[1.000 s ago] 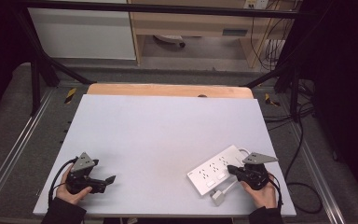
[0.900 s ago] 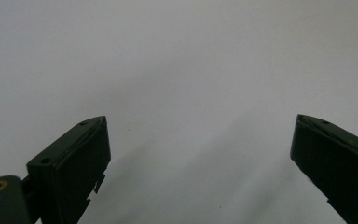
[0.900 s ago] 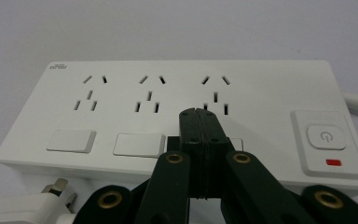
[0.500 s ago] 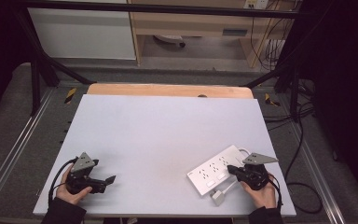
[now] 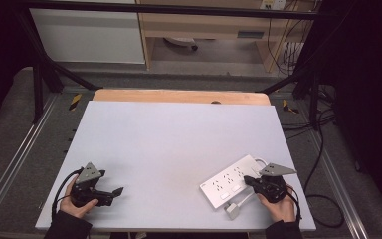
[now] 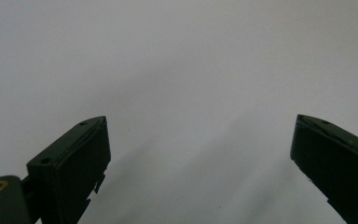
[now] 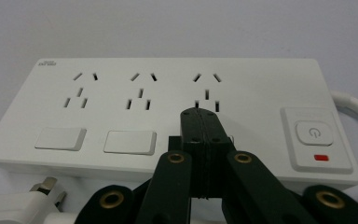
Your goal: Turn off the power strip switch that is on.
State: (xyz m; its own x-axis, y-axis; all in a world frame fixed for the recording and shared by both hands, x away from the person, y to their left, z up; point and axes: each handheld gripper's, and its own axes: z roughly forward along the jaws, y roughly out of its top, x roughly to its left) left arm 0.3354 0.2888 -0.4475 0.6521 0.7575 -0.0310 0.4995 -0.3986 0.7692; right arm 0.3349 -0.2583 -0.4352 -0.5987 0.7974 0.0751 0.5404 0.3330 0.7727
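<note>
A white power strip (image 5: 227, 182) lies at the table's front right, with three sockets, two flat covers and a power button (image 7: 312, 132) at one end. My right gripper (image 5: 247, 179) is shut, jaws pressed together with nothing between them. In the right gripper view its tips (image 7: 200, 113) sit over the strip, just below the third socket. The strip's white plug (image 5: 232, 211) lies on the table beside the strip's near edge. At the front left, my left gripper (image 5: 118, 191) rests low over bare table (image 6: 191, 56), open, with its jaws wide apart (image 6: 200, 128).
The grey tabletop (image 5: 179, 134) stretches away behind both hands. A wooden strip (image 5: 179, 96) runs along its far edge. The power strip's white cable (image 7: 352, 101) curls out past its button end. Black frame posts and cables stand around the table.
</note>
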